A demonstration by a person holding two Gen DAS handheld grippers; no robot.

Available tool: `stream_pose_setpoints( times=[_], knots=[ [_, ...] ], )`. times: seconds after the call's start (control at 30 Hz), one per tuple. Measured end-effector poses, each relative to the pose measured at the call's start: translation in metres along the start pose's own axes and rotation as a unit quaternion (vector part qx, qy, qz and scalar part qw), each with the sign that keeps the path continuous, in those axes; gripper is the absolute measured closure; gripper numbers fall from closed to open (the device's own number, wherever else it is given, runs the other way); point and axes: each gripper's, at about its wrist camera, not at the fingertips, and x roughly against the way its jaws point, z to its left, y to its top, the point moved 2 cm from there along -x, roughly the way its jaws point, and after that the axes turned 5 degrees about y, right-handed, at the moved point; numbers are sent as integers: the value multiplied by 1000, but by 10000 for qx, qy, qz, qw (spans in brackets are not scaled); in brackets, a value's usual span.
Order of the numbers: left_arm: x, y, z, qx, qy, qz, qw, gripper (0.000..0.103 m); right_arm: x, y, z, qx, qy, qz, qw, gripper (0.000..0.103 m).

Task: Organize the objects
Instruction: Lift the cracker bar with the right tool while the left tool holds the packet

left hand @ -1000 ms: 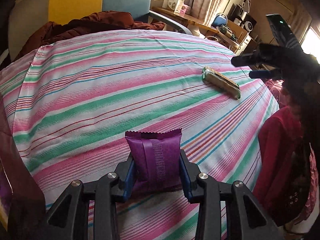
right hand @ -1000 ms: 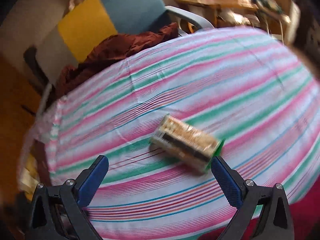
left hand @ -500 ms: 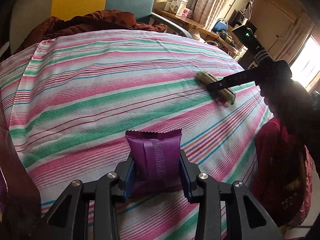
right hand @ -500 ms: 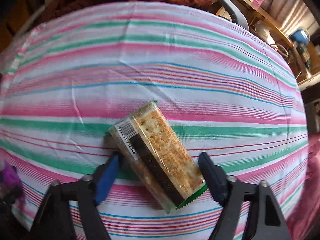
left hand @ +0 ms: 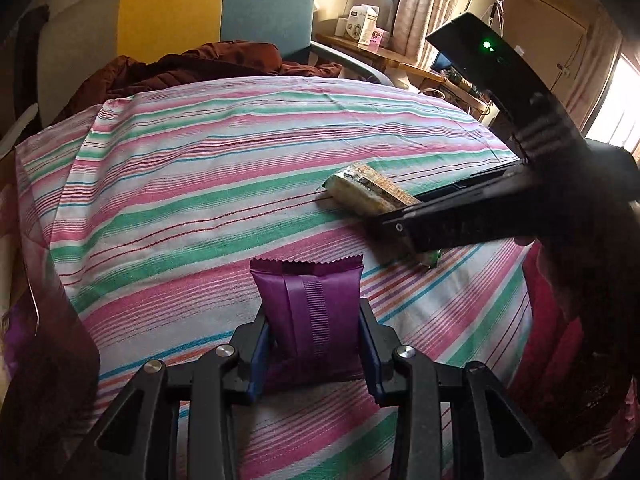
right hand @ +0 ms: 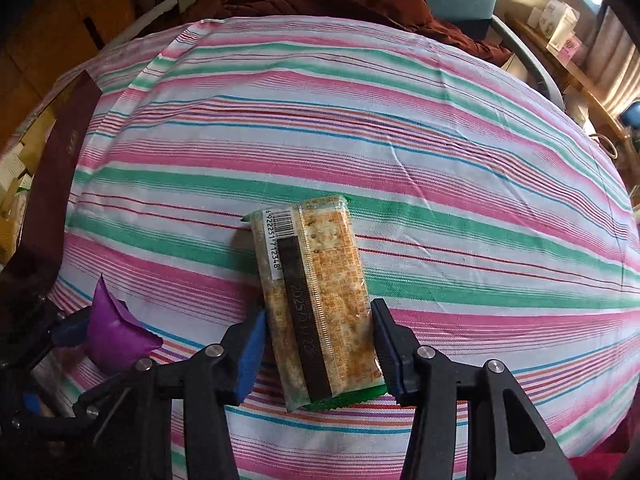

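Note:
My left gripper (left hand: 312, 340) is shut on a purple snack packet (left hand: 310, 316), which stands upright between the blue pads on the striped cloth (left hand: 200, 200). The packet also shows in the right wrist view (right hand: 114, 332), at the lower left. My right gripper (right hand: 320, 344) has closed around a clear cracker packet (right hand: 316, 296) with a barcode and green ends; both pads touch its long sides. In the left wrist view the cracker packet (left hand: 368, 192) lies to the right, partly hidden by the right gripper's black body (left hand: 500, 208).
A chair (left hand: 216, 8) with yellow and blue panels stands beyond the table, with a brown garment (left hand: 192, 64) draped on it. A dark red book (right hand: 60, 168) lies at the table's left edge. A wooden side table (left hand: 380, 48) with boxes stands at the back right.
My right gripper has lined up with the cracker packet and closed its jaws onto its sides. My left gripper has kept hold of the purple packet in place.

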Motion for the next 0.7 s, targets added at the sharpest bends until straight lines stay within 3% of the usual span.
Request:
stream_pose_setpoints(
  times=[0.1,0.57,0.7],
  knots=[
    [0,-2,0,-50,36,-71,10000,64,-2,0,-10,-190,281,20,9994,51],
    [0,-5,-2,-128,172,-153,9997,63,0,-2,-16,-103,112,-151,9998,45],
    [1,-5,-2,-134,173,-172,9996,63,-6,6,7,-23,27,-131,9999,45]
  ],
)
